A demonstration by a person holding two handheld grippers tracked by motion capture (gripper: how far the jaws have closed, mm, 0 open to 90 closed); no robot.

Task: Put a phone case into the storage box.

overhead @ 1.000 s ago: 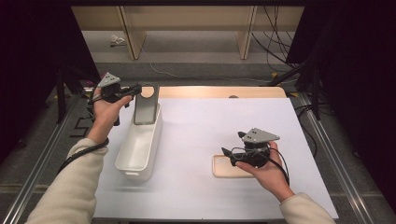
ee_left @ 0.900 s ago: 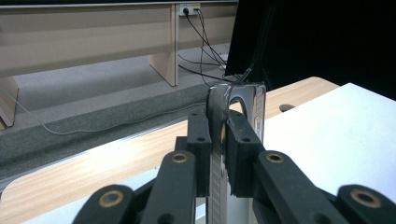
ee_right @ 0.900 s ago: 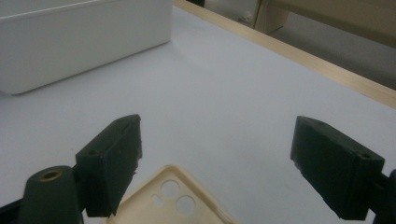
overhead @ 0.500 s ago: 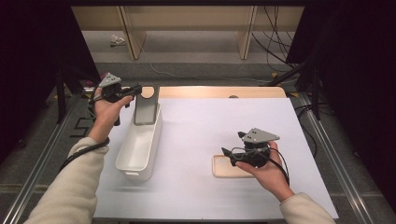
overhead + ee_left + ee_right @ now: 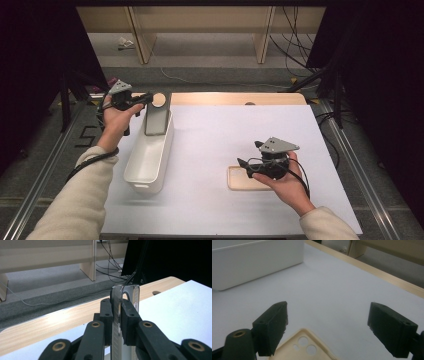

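Left hand-held gripper (image 5: 148, 98) is clenched on the upright phone (image 5: 156, 119), held over the white bin's (image 5: 145, 165) far end. Right hand-held gripper (image 5: 242, 164) stands released, the cream phone case (image 5: 239, 179) lying on the worktop (image 5: 215, 135) at its 6 o'clock.

Bare mat (image 5: 225, 140) mid-table — white bin (image 5: 150, 160) blocks left

White bin (image 5: 149, 161), cream phone case (image 5: 241, 179), silver-grey phone (image 5: 157, 115) — black jaws, white table (image 5: 225, 140) with a pale wood edge.

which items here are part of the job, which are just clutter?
In use:
- phone, clamped in left gripper
- white bin
- cream phone case under open right gripper

Lying about:
- cables on the floor
- small scrap by the shelf leg
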